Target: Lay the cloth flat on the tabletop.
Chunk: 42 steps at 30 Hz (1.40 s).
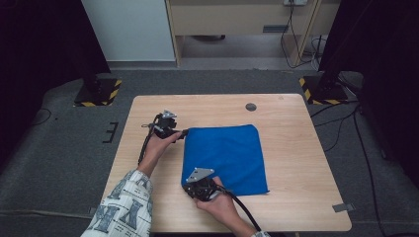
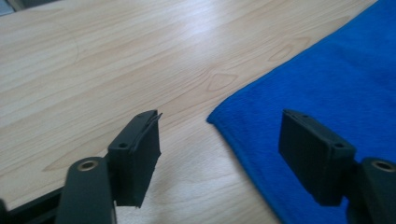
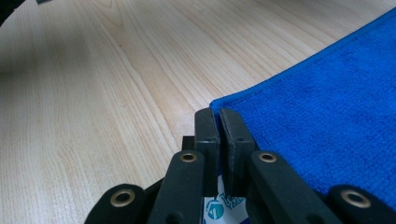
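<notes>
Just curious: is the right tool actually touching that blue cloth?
Touching. In the right gripper view, the right tool has its jaws pinched shut on the blue cloth's corner.

The table (image 1: pixel 291 148) was pale wood, or perhaps a wood-look laminate, smooth with a soft sheen that caught the light in the left gripper view. The blue cloth (image 1: pixel 227 158) looked like a matt, nubbly terry or microfibre with a stitched hem along its edge. The left gripper (image 2: pixel 219 154) and the right gripper (image 3: pixel 218 135) had jaws of matt black plastic with brass-coloured rivets, and the floor (image 1: pixel 64 148) seemed to be rough grey carpet.
</notes>
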Each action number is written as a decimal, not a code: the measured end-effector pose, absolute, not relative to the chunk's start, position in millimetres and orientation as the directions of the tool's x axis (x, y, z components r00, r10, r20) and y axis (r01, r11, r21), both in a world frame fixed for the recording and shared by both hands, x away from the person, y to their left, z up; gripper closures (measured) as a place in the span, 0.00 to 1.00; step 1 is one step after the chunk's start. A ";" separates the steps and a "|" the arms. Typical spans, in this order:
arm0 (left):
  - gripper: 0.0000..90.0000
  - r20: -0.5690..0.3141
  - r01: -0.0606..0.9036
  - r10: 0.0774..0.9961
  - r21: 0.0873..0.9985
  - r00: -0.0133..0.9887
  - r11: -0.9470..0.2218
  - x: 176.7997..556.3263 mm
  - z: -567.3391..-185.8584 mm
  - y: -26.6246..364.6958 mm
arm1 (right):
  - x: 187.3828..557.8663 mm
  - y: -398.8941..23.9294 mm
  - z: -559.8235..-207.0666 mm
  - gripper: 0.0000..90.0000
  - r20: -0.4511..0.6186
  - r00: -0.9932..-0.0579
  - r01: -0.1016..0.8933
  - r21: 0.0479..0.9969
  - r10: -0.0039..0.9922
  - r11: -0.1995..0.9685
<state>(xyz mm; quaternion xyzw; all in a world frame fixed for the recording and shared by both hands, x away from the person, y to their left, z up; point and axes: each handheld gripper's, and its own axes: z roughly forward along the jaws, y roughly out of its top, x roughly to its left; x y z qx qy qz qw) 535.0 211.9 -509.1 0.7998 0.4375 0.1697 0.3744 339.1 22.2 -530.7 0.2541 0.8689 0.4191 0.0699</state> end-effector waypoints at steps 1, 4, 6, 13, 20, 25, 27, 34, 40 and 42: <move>0.38 -0.059 0.575 0.826 0.746 0.560 -0.336 536.1 -511.2 212.6 | 338.4 22.6 -530.5 0.96 0.085 -0.862 0.379 0.764 0.500 0.522; 0.44 -0.058 0.571 0.828 0.751 0.557 -0.332 538.6 -515.1 212.7 | 335.2 23.3 -529.0 0.96 0.075 -0.867 0.365 0.768 0.493 0.525; 0.48 -0.066 0.569 0.828 0.756 0.557 -0.323 540.3 -517.7 210.9 | 333.8 23.6 -529.5 0.96 0.066 -0.868 0.358 0.769 0.492 0.529; 0.50 -0.023 0.580 0.825 0.723 0.564 -0.376 548.6 -524.2 198.5 | 333.2 23.9 -530.1 0.96 0.073 -0.867 0.365 0.765 0.493 0.530; 0.50 -0.017 0.597 0.840 0.711 0.542 -0.371 555.2 -530.4 199.2 | 333.8 21.3 -526.7 0.96 0.078 -0.867 0.365 0.773 0.493 0.519; 0.60 -0.003 0.586 0.820 0.701 0.573 -0.407 552.0 -528.6 195.2 | 333.9 21.2 -526.7 0.96 0.086 -0.865 0.369 0.777 0.494 0.511; 0.69 -0.004 0.582 0.812 0.699 0.584 -0.415 549.7 -527.6 191.5 | 334.3 21.5 -527.1 0.96 0.086 -0.865 0.370 0.774 0.494 0.513; 0.96 -0.034 0.597 0.804 0.689 0.594 -0.412 546.1 -524.9 184.9 | 333.2 19.8 -523.6 0.96 0.086 -0.863 0.367 0.786 0.499 0.498; 0.98 -0.016 0.563 0.807 0.724 0.591 -0.399 542.6 -507.7 177.4 | 334.1 16.4 -519.9 0.96 0.089 -0.863 0.358 0.801 0.497 0.479; 0.98 -0.020 0.566 0.810 0.725 0.586 -0.392 542.2 -500.8 175.5 | 334.7 15.3 -518.6 0.96 0.094 -0.861 0.359 0.808 0.500 0.467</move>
